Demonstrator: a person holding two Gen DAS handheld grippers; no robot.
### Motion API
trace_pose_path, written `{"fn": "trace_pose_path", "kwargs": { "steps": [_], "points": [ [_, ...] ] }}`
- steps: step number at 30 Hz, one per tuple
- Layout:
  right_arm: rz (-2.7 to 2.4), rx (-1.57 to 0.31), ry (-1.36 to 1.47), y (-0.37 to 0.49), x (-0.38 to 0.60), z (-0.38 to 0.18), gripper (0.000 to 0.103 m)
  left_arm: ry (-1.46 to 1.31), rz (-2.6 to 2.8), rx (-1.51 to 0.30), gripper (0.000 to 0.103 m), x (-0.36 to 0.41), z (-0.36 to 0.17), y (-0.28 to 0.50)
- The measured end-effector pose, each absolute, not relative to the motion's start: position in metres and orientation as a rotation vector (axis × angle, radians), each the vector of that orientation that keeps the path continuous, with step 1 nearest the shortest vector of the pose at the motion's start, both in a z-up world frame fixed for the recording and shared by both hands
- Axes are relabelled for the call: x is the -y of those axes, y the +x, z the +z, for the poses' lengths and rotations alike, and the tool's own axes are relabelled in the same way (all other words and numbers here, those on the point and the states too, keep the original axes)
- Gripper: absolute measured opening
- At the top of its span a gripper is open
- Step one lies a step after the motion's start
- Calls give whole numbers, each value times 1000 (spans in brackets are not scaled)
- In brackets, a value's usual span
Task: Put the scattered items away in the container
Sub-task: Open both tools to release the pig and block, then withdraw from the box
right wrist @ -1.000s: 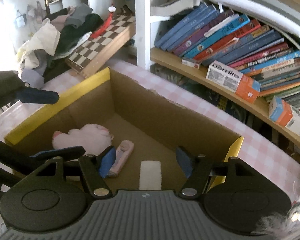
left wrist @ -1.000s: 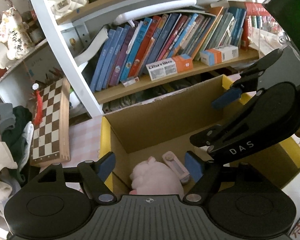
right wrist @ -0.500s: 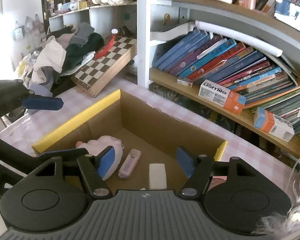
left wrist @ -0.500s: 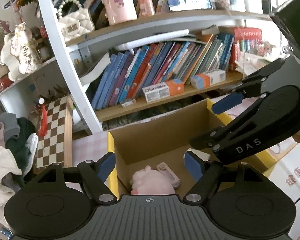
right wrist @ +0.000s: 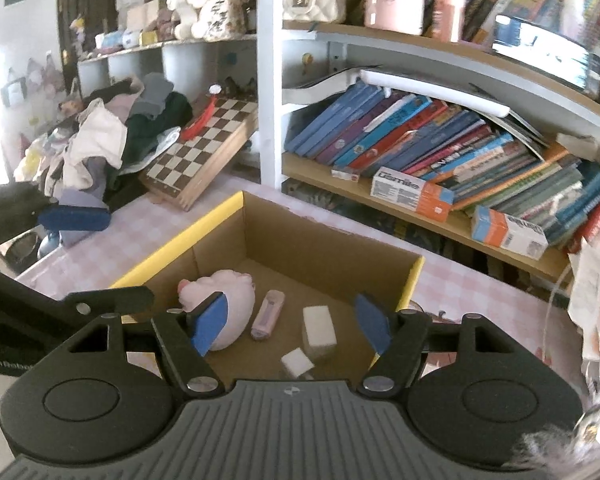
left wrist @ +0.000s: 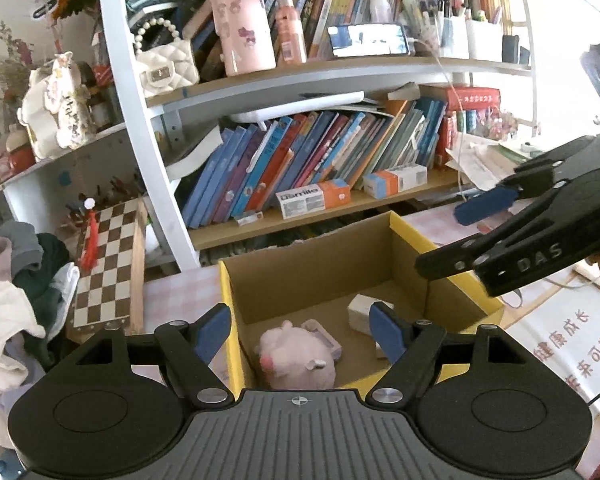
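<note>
Above yellow-rimmed cardboard box (right wrist: 220, 216), left hand-held gripper (left wrist: 300, 330) spread, right hand-held gripper (right wrist: 292, 324) spread, both empty.

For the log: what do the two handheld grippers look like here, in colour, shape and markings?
Both are matte black plastic. The left gripper and right gripper each have a ribbed grey-black centre plate with a small crosshair mark, flanked by two round discs, silver pivot screws, and angled black arms ending in blue fingers. Seen from the left wrist view, the right gripper's side carries white "DAS" lettering. No cables or sleeves are clearly visible.
</note>
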State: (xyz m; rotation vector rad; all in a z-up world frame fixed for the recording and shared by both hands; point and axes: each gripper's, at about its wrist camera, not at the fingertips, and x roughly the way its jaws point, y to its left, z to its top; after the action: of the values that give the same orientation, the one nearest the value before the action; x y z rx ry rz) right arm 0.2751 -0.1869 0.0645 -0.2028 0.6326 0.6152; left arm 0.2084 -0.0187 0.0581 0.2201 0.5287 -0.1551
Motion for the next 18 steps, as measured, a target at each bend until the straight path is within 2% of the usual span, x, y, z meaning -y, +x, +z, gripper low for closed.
{"fn": "trace_pose_path", "kwargs": {
  "steps": [9,18],
  "points": [
    [540,-659,-127,233,205,53,70,174,-147,-546,78,-2,51,172],
    [488,-764,-106,188,200,13,70,126,-158,-639,78,-11,24,136]
  ]
}}
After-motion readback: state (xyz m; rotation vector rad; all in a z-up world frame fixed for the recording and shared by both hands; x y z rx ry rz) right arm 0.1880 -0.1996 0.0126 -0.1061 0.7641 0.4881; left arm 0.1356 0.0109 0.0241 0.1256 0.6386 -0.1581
